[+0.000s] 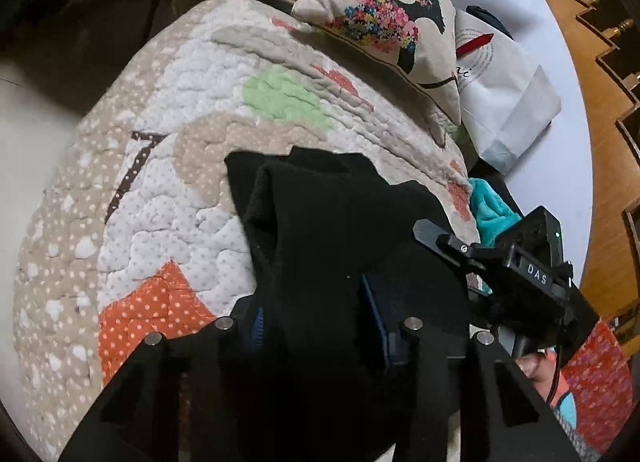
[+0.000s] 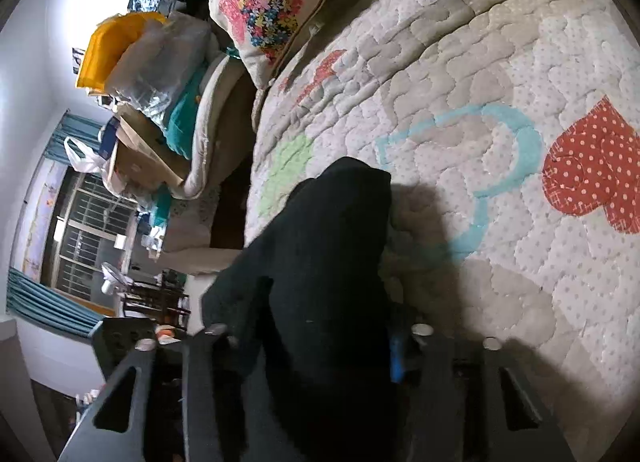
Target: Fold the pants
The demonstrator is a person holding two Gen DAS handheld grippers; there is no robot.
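Black pants (image 1: 340,222) bunched on the quilted bed (image 1: 160,190), spilling toward twelve o'clock. Left gripper (image 1: 316,326) and right gripper (image 2: 320,334): jaws each clamped on pants fabric.

One pair of black pants (image 1: 340,222), one quilt (image 1: 160,182), one floral cushion (image 1: 384,18) (pattern-side up), two hand-held grippers (image 1: 320,326) (image 2: 320,342)

black tool (image 1: 316,326) with blue pads, silver bolts, "das" marking.
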